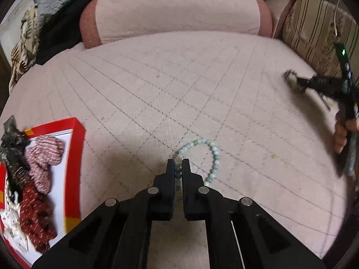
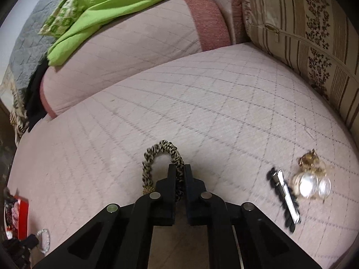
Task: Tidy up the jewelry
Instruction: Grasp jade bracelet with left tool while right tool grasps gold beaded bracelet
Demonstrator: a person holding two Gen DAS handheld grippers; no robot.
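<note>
Jewelry lies split across the pink quilted cushion: the left gripper clenches a pale green bead bracelet, red box at its nine o'clock; the right gripper pinches a leopard-print scrunchie, with black hair clip and gold brooch at three o'clock.

- Pale green bead bracelet
- Leopard-print scrunchie
- Red-rimmed tray, white inside
- Pink-and-white striped scrunchie
- Pink sofa cushion, grey diamond quilting
- Lime green cloth
- Black tongs
</note>
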